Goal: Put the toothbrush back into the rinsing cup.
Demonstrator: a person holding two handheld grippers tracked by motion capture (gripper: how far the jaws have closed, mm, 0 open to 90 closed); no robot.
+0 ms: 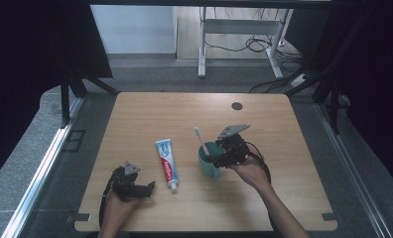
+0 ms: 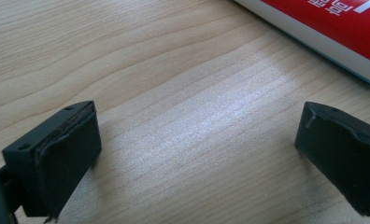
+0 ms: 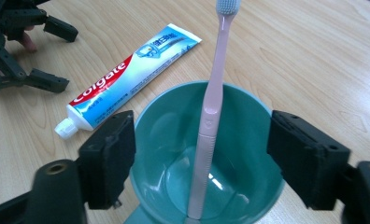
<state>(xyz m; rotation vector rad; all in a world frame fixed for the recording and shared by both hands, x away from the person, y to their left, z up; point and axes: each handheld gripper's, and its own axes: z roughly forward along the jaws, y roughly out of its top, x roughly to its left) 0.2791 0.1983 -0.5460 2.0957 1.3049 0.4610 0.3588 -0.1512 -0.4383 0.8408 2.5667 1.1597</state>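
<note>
Right gripper (image 3: pixel 199 154) hangs over the teal cup (image 3: pixel 248 116), jaws spread wide, one on each side of the rim, pads clear of it. Pink toothbrush (image 3: pixel 211 112) stands in the cup between the jaws, head up, leaning on the far rim; nothing clamps it. Toothpaste tube (image 3: pixel 127 77) lies flat on the wooden table (image 3: pixel 314 51) beyond this gripper's left jaw, cap end nearest that jaw, just beside the cup.

Left gripper (image 2: pixel 195 140) rests low over bare table, jaws wide apart, nothing between them; the tube's red edge (image 2: pixel 342 23) lies ahead of its right jaw, not touching. High view: left gripper (image 1: pixel 132 184) sits well apart from the cup (image 1: pixel 208 161)
</note>
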